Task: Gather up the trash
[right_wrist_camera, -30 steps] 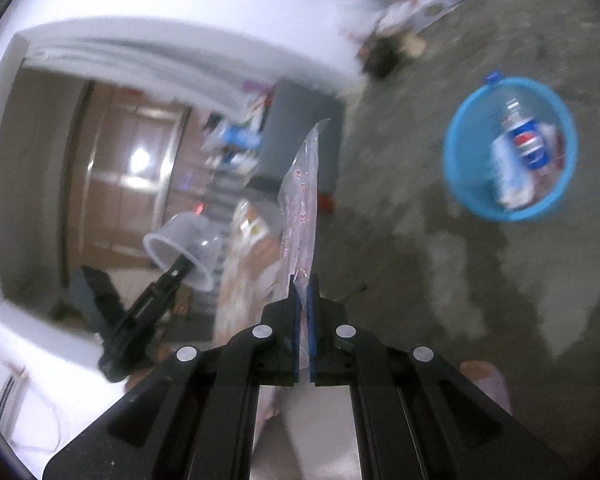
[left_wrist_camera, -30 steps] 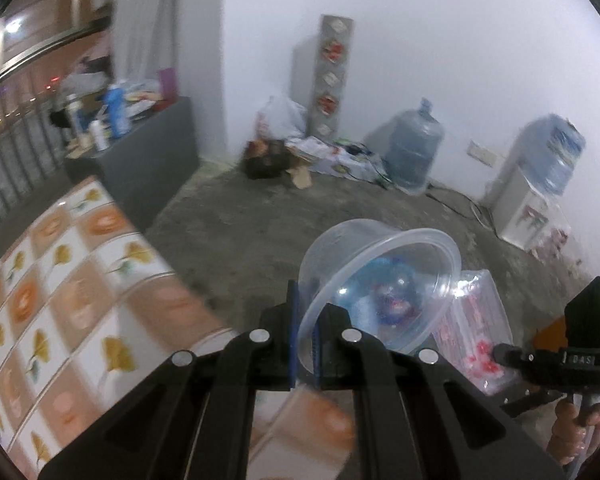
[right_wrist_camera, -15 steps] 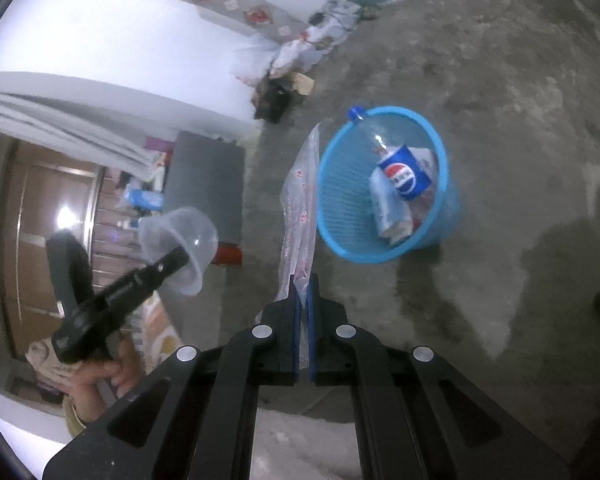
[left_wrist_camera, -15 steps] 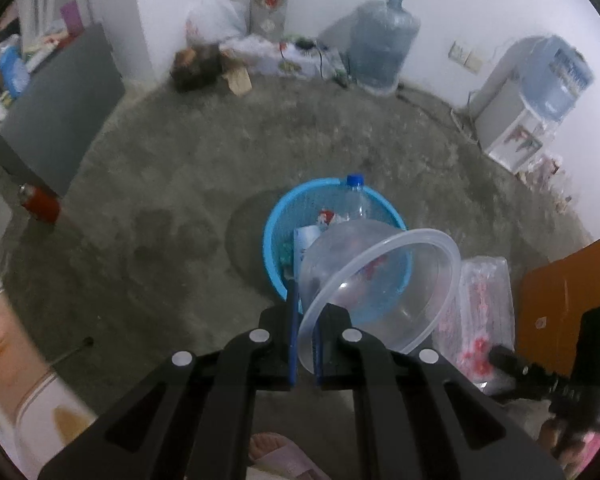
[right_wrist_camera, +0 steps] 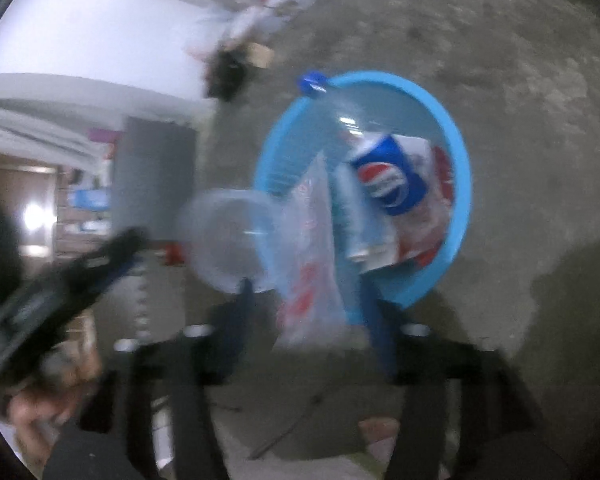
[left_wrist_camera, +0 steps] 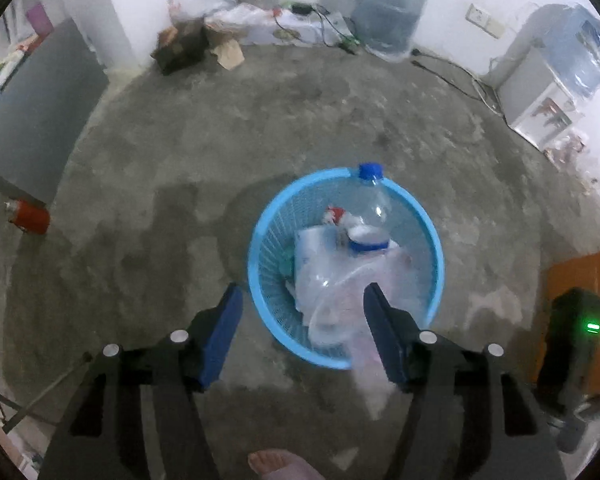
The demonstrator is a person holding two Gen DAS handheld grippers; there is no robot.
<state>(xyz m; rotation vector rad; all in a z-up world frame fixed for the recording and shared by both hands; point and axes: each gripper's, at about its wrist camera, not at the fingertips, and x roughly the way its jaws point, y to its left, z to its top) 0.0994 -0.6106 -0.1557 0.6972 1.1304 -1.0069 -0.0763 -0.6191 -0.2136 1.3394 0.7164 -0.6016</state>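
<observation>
Left wrist view, left gripper (left_wrist_camera: 302, 320) jaws just opened wide, blue basket (left_wrist_camera: 436, 248) between fingers, right gripper (right_wrist_camera: 308, 312) likewise spread, plastic bag (right_wrist_camera: 312, 264) loose between them

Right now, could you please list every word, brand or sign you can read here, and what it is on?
No lettering reads clearly.
Pepsi globe logo, no legible word: blue label on the plastic bottle in the blue basket.
Red print on the clear bag: too blurred.
Water dispenser stickers: too small.
</observation>
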